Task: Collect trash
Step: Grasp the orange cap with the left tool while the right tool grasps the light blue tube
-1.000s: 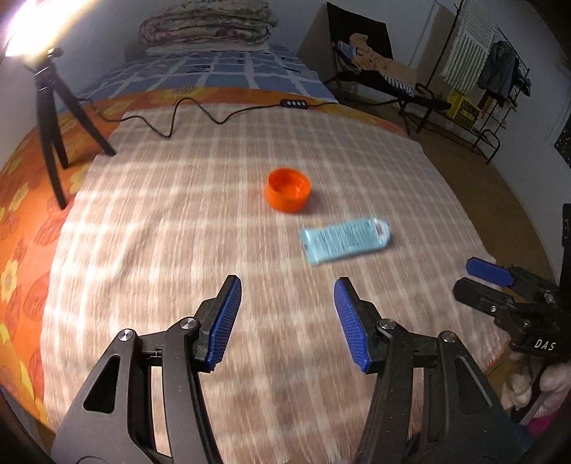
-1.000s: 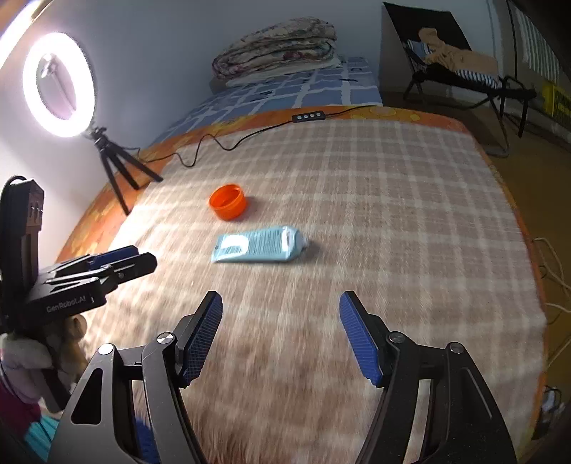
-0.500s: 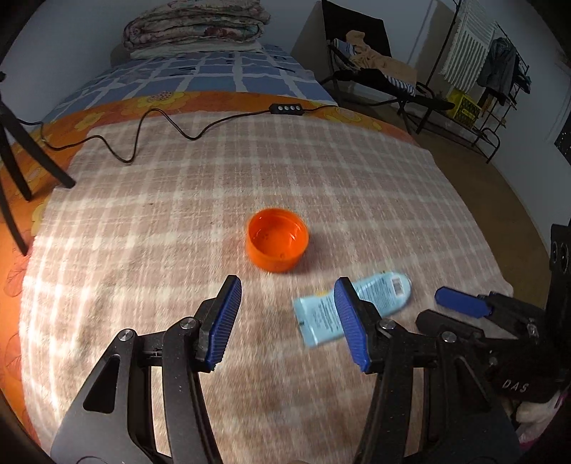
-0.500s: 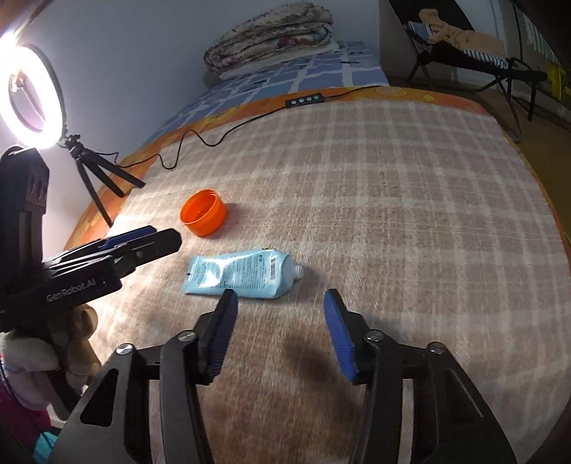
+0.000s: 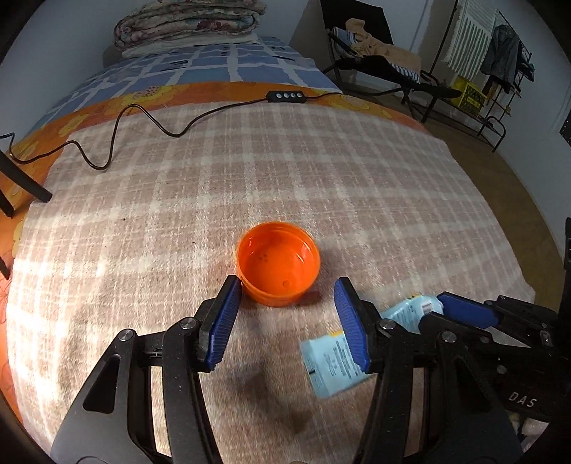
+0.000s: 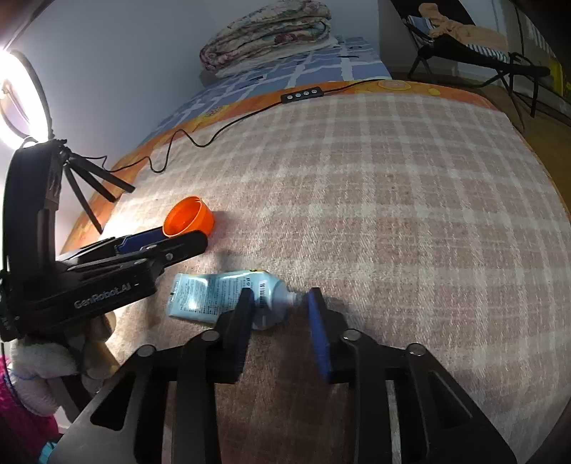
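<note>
I have both grippers lower and closer over the plaid blanket [image 5: 321,185] than a second ago, when the trash lay well ahead of them. My left gripper [image 5: 285,310] now sits with its left pad right at the near rim of the orange cap [image 5: 278,262], which lies open side up; a second ago that cap was far up the blanket. The jaws stand apart at the same width as before, holding nothing.

My right gripper [image 6: 280,314] has come down onto the pale blue tube [image 6: 217,294], which lies flat on the blanket just right of the cap. Its jaws were wide a second ago and are closing now, straddling the tube's nozzle end. I see a gap between the right pad and the nozzle, so the grip is not yet made.

The black cable [image 5: 142,117] with its remote and the folded quilts [image 5: 189,18] at the far end lie as they did.
</note>
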Action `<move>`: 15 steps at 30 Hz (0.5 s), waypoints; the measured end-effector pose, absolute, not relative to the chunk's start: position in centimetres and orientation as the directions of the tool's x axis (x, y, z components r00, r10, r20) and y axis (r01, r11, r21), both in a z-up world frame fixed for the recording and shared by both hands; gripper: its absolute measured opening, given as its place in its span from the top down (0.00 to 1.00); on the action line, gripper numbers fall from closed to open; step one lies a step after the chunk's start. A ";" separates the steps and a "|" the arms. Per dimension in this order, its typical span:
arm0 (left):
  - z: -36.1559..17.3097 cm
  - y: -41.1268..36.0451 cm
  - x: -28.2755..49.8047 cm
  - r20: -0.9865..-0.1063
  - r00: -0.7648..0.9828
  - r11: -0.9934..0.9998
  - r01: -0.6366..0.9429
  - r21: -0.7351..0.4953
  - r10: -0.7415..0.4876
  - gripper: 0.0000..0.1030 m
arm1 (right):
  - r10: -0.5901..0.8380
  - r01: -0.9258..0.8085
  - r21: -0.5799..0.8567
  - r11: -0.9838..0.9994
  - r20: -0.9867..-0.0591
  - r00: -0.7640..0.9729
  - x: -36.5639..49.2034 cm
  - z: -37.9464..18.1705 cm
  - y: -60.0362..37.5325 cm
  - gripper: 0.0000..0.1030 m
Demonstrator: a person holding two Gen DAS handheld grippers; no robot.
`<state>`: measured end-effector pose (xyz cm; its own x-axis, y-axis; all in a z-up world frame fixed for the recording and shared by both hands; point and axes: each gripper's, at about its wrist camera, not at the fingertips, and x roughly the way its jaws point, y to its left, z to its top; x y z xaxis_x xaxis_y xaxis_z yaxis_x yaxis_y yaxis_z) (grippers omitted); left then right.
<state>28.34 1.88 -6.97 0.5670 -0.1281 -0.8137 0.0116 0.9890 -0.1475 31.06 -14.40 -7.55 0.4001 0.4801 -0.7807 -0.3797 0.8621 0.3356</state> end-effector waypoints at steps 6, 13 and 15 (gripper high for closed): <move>-7.2 2.1 29.1 -0.810 0.575 0.990 0.005 -0.142 -0.119 0.55 | 0.486 -0.392 0.333 0.858 -0.773 0.407 31.1 -7.5 -14.1 0.80; -6.7 2.6 29.1 -0.796 0.598 0.992 -0.008 -0.128 -0.098 0.55 | 0.478 -0.401 0.310 0.862 -0.761 0.439 30.7 -6.5 -14.4 0.83; -6.5 2.7 28.8 -0.792 0.603 0.992 -0.008 -0.123 -0.093 0.55 | 0.468 -0.409 0.290 0.865 -0.760 0.451 30.4 -6.1 -14.5 0.83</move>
<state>28.78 2.74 -6.47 0.6028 -0.0934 -0.7924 -0.0079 0.9924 -0.1231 30.45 -14.49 -6.06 0.4513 0.4681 -0.7598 -0.4095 0.8651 0.2897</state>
